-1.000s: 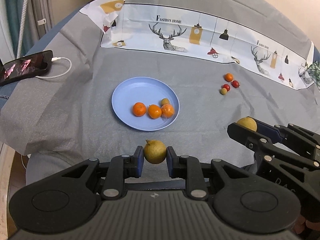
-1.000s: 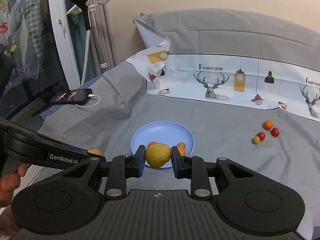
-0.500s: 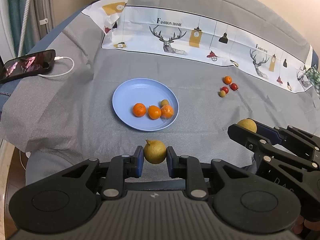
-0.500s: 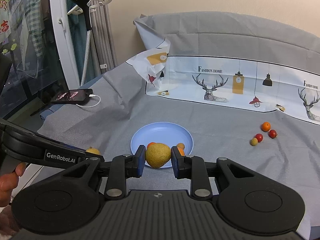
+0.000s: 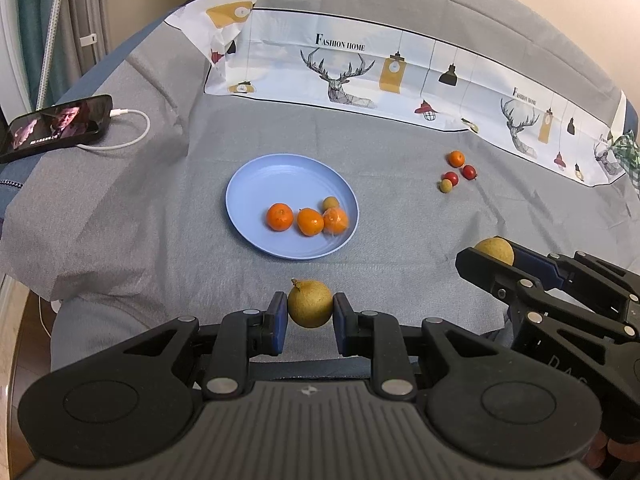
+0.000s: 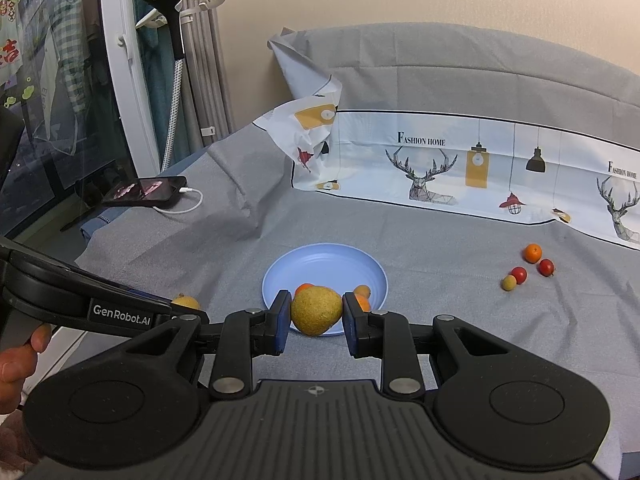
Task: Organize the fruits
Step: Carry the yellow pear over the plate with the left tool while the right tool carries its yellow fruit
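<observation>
We look across a bed [image 5: 120, 208] spread with a grey cover, a printed cloth [image 5: 400, 76] with deer and lamps lying along its far edge. Toward the left edge a phone [image 5: 56, 126] with a lit screen rests on the cover, a white cable [image 5: 132, 132] plugged into it.

Near the middle of the bed sits the blue plate [image 5: 260, 184]. In its near right part we count three oranges [image 5: 280, 217] in a row, the rightmost one looking wrapped in clear film, and one small yellow-green fruit [image 5: 330, 203] just behind them, touching that wrapped one. The rest of the plate is bare.

Our left tongs [image 5: 310, 322] are closed on a yellow-green pear [image 5: 310, 308], its stem end turned up and left, held over the cover just short of the plate's near rim. Our right tongs [image 6: 316, 322] grip a second pear [image 6: 315, 310], which hangs in front of the plate's near rim (from the left camera it shows to the right of the plate).

Well right of the plate, toward the far right corner, lies a loose cluster on the cover: a small orange [image 5: 456, 158], two red cherry tomatoes [image 5: 469, 171], and a tiny yellowish fruit [image 5: 446, 186] close beside the nearer tomato.
</observation>
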Motion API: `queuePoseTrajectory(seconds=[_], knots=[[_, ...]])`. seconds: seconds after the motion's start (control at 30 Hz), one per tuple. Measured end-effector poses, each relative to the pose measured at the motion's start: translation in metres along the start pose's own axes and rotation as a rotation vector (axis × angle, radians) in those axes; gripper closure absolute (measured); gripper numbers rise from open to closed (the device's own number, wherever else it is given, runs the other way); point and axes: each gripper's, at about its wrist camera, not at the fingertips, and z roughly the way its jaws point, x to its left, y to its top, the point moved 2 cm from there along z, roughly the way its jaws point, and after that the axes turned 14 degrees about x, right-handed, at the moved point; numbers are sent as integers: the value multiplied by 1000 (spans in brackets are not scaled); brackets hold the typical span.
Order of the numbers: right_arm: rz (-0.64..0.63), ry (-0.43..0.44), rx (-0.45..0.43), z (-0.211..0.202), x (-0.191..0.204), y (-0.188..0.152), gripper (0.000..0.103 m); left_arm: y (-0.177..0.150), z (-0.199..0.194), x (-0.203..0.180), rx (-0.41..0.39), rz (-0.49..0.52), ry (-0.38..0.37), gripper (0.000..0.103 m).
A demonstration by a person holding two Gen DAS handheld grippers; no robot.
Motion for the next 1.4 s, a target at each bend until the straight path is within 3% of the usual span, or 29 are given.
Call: queuePoseTrajectory(seconds=[0.97, 1.4], knots=[[-1, 6, 53, 20, -1, 2, 74, 10, 19, 10, 57, -30, -7, 77], [42, -12, 81, 46, -17, 10, 74, 43, 44, 18, 96, -71, 44, 77]])
